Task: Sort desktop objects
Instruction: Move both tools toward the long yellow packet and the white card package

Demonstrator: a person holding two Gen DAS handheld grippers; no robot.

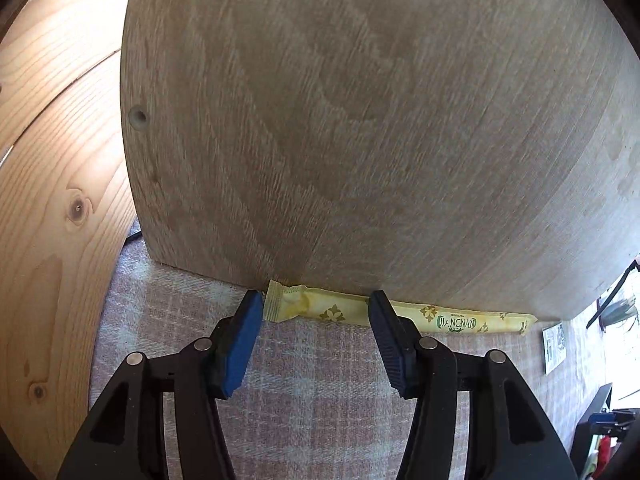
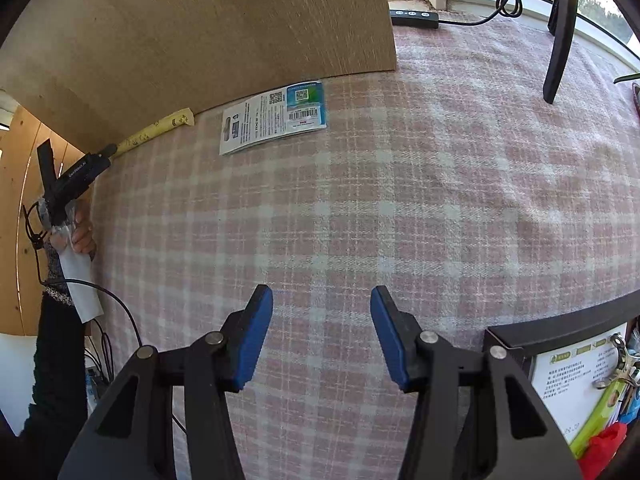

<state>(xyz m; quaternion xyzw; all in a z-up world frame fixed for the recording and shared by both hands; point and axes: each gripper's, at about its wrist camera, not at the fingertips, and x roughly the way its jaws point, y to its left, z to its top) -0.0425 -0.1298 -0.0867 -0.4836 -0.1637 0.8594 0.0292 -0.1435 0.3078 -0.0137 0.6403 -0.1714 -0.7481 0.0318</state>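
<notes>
A long yellow tea sachet (image 1: 320, 312) lies on the pink checked cloth against the foot of a wooden panel (image 1: 360, 120). My left gripper (image 1: 316, 300) is open, its blue pads on either side of the sachet's left half, not closed on it. The sachet (image 2: 160, 130) also shows in the right wrist view, with the left gripper (image 2: 106, 154) at its near end. My right gripper (image 2: 322, 304) is open and empty above the cloth. A white and blue printed card pack (image 2: 276, 116) lies flat by the panel's foot.
A black box (image 2: 560, 332) with papers, keys and coloured items sits at the lower right. A black stand leg (image 2: 560, 32) and a cable with a controller (image 2: 416, 16) are at the far edge by the window. Pine boards (image 1: 52, 200) stand left.
</notes>
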